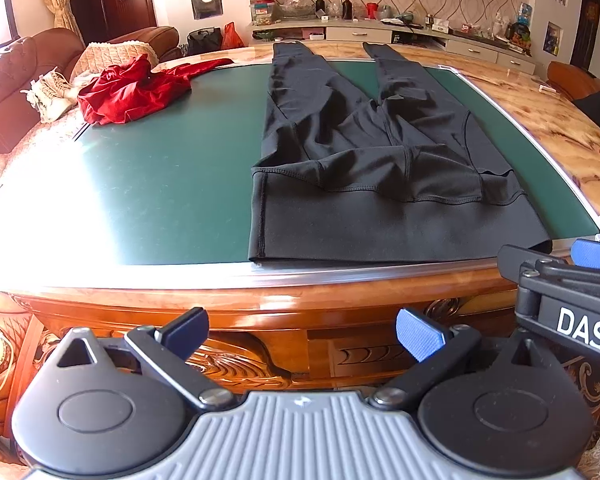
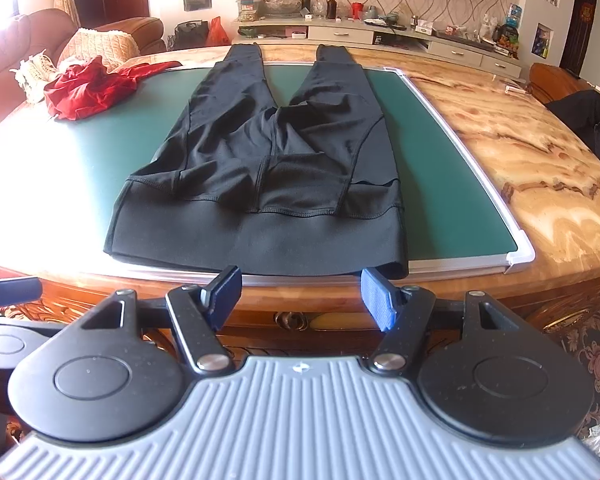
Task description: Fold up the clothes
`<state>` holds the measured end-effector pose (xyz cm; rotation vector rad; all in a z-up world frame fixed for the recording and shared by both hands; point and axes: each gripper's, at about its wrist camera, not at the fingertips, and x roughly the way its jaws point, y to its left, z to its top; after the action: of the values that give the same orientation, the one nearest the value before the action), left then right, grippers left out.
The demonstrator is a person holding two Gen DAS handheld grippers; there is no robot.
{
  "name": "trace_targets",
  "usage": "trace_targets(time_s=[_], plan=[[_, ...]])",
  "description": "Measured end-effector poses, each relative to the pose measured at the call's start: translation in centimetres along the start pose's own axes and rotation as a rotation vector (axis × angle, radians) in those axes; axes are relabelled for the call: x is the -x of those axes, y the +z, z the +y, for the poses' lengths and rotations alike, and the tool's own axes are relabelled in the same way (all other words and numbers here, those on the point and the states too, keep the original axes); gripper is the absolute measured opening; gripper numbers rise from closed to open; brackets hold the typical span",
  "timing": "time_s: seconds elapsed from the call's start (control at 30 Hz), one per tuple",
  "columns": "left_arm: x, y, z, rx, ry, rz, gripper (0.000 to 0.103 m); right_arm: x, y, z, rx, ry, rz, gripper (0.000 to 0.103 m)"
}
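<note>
Black leggings lie flat on the green mat, waistband toward me at the near edge, legs spread away in a V. They also show in the right wrist view. My left gripper is open and empty, in front of the table edge, below and left of the waistband. My right gripper is open and empty, just in front of the waistband's right part; it also shows at the right of the left wrist view.
A red garment lies crumpled at the mat's far left, also in the right wrist view. The mat lies on a marble-topped wooden table. Sofas stand at the left, a cluttered TV cabinet behind.
</note>
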<state>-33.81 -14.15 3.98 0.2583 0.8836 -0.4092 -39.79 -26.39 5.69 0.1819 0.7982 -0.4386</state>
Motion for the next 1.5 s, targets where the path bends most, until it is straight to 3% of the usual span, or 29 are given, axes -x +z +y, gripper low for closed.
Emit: trace_targets(time_s=[0.83, 1.23, 1.4, 1.5], plan=[[1.0, -1.5, -0.4, -0.001, -0.017, -0.025, 0.103, 1.7, -1.8, -0.3, -0.036, 0.011, -0.033, 0.074], [1.7, -2.4, -0.8, -0.018, -0.031, -0.023, 0.103, 3.0, -2.6, -0.2, -0.014, -0.062, -0.046, 0.074], [2.3, -2.5, -0.6, -0.016, -0.033, -0.032, 0.103, 3.9, -2.8, -0.9, -0.046, -0.040, -0.048, 0.074], [2.6, -2.5, -0.5, -0.014, -0.035, -0.036, 0.103, 4.3, -2.7, -1.9, -0.117, 0.040, -0.031, 0.074]])
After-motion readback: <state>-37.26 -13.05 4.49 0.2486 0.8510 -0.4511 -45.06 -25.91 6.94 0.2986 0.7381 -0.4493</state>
